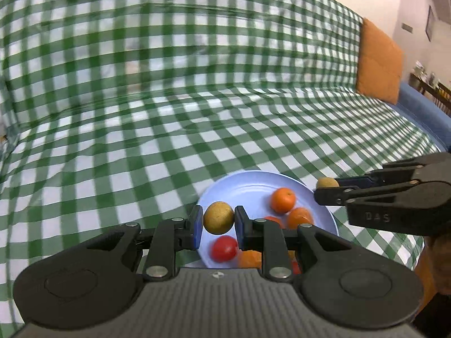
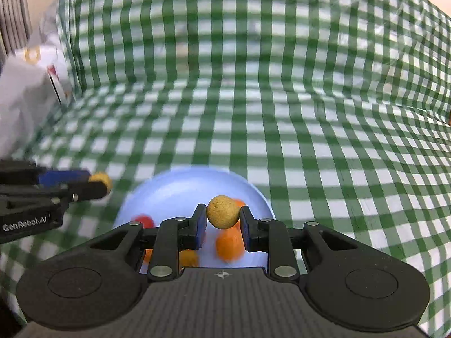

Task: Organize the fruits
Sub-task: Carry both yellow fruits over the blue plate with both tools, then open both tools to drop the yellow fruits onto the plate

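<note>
A light blue plate [image 1: 248, 186] lies on the green checked cloth and holds several oranges [image 1: 283, 200] and a red tomato [image 1: 224, 248]. My left gripper [image 1: 218, 219] is shut on a tan round fruit [image 1: 218, 217] above the plate's near left part. My right gripper [image 2: 222, 217] is shut on a second tan round fruit [image 2: 222, 211] above the plate [image 2: 174, 188]. The right gripper also shows in the left wrist view [image 1: 327, 188] at the plate's right rim. The left gripper shows in the right wrist view [image 2: 98, 184] left of the plate.
The checked cloth [image 1: 141, 129] covers a sofa seat and back. An orange cushion [image 1: 379, 62] leans at the far right. A white bag [image 2: 25, 95] lies at the left edge in the right wrist view.
</note>
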{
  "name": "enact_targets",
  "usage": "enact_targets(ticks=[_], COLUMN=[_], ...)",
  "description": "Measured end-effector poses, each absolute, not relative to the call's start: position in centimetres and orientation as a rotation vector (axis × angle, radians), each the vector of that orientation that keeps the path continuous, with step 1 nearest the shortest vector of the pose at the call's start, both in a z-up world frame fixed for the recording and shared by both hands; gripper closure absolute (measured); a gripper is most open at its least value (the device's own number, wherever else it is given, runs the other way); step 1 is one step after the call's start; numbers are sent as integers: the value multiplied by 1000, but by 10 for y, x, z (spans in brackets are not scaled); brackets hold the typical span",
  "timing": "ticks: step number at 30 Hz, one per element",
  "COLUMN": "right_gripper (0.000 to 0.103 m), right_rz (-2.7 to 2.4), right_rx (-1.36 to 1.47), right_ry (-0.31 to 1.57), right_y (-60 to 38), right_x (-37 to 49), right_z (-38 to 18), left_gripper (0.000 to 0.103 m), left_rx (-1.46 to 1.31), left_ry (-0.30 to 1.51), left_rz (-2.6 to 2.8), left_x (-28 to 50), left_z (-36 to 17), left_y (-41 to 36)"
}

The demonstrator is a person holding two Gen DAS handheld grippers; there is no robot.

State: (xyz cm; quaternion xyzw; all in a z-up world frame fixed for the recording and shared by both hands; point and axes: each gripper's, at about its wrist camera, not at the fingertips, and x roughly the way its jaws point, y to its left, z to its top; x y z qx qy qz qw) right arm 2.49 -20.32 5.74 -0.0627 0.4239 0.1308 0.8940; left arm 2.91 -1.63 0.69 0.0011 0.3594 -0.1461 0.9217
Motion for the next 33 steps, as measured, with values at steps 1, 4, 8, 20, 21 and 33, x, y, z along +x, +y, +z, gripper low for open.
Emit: enact_targets(ticks=[1, 4, 8, 20, 21, 33], right_gripper=[77, 77, 77, 61, 60, 36], right_rz=[269, 268, 270, 274, 271, 235], right_rx=[-133, -127, -126, -108, -103, -75], right_ry=[881, 887, 897, 932, 930, 842], right_y=[-203, -207, -210, -212, -211, -221], right_x=[25, 27, 28, 33, 34, 12], right_z=[57, 56, 55, 52, 52, 74], left_gripper=[77, 77, 77, 75, 75, 62], left_rx=[4, 8, 23, 3, -1, -4], left_ry=[740, 743, 743, 728, 728, 686], left_rz=[-304, -317, -335, -361, -358, -300], left_x=[31, 35, 38, 39, 39, 7], left_z=[5, -1, -6, -5, -4, 18], left_y=[-19, -27, -37, -40, -39, -14])
